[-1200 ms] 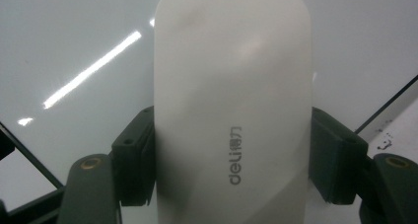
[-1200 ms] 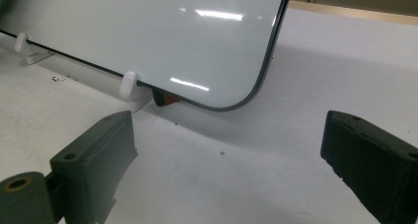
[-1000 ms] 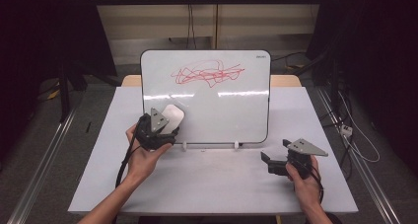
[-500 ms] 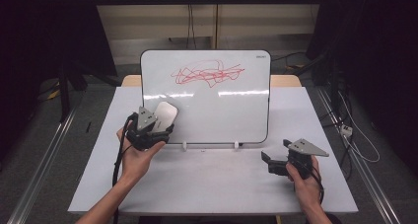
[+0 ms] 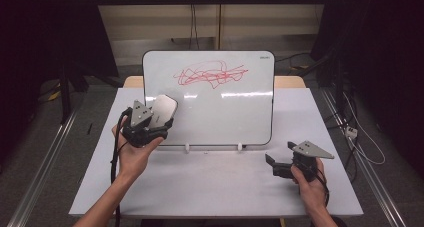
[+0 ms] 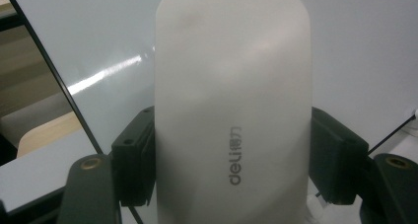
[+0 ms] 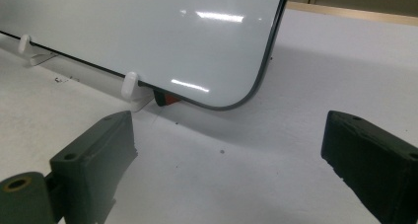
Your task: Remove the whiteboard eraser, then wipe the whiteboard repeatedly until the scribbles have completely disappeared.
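Left gripper (image 5: 150, 124) is raised in front of the lower left corner of the whiteboard (image 5: 220, 112), jaws clamped on the two long sides of a white eraser (image 5: 163, 111); in the left gripper view the eraser (image 6: 231, 110) stands lengthwise between the black pads, grey "deli" print on its back, the board's white face close behind it. Whether the eraser touches the board cannot be told. Red scribble (image 5: 210, 76) sits in the upper middle of the board, well above and to the right of the eraser, with plain board face between them. The board stands upright near the far edge of the white surface (image 5: 210, 187), propped in a low holder with small white pegs (image 5: 186, 147) at its foot. Its dark rim ends just left of the eraser, so little room that way; the board runs wide to the right and up. Right gripper (image 5: 278, 165) rests low on the surface near the right front, jaws wide apart and holding nothing; in the right gripper view the board's lower right corner (image 7: 246, 98) lies ahead, with a peg (image 7: 130, 84) and a small red-orange piece (image 7: 169, 99) tucked under the bottom edge. Bare surface stretches between the two hands. Cables (image 5: 360, 142) trail on the floor to the right.
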`<state>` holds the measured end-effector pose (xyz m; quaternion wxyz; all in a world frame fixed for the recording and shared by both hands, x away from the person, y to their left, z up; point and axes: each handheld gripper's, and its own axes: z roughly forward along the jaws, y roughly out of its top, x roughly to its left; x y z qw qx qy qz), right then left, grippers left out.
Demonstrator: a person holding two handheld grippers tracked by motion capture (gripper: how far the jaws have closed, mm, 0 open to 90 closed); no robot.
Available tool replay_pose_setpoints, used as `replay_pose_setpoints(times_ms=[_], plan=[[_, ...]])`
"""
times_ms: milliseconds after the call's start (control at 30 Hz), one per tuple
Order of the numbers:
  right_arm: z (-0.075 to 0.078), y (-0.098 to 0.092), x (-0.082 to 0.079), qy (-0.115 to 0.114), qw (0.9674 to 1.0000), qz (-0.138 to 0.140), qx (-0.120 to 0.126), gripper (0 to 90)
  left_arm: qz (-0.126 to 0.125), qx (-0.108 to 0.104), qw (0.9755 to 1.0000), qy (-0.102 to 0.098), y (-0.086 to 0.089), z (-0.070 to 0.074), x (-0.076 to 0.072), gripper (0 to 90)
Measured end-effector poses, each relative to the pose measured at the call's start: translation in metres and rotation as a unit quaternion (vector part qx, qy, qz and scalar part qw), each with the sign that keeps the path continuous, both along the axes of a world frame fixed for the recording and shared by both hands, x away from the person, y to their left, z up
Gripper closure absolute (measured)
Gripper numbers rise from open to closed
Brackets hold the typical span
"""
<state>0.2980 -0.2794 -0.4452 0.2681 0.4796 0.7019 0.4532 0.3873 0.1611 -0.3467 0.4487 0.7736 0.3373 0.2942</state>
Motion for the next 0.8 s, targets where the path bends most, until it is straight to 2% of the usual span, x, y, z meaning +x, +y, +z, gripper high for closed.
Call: replay_pose_setpoints(times_ms=[133,167,400,533,600,733,800], plan=[[0.0,0.001,0.0,0.002,1.0,0.002,-0.002,5.9,-0.001,-0.007,1.0,-0.005,-0.001,0.004,0.002,30.9],[0.0,0.001,0.0,0.002,1.0,0.001,-0.002,5.8,-0.002,0.0,1.0,-0.008,-0.001,0.006,0.002,30.9],[0.0,0.001,0.001,0.002,1.0,-0.001,-0.002,5.9,-0.008,0.004,0.9999,-0.015,-0.006,0.013,0.006,30.9],[0.0,0.001,0.002,0.004,1.0,-0.004,0.001,6.0,-0.008,-0.006,0.9999,-0.014,-0.008,0.019,0.013,30.9],[-0.001,0.002,0.003,0.005,1.0,-0.002,0.0,6.0,-0.009,-0.002,0.9999,-0.014,-0.009,0.021,0.015,30.9],[-0.001,0.003,0.005,0.006,1.0,-0.002,0.001,6.0,-0.002,-0.01,0.9998,-0.015,-0.01,0.025,0.021,30.9],[-0.001,0.004,0.005,0.004,1.0,0.001,-0.002,6.0,-0.003,-0.003,0.9998,-0.019,-0.01,0.028,0.023,30.9]])
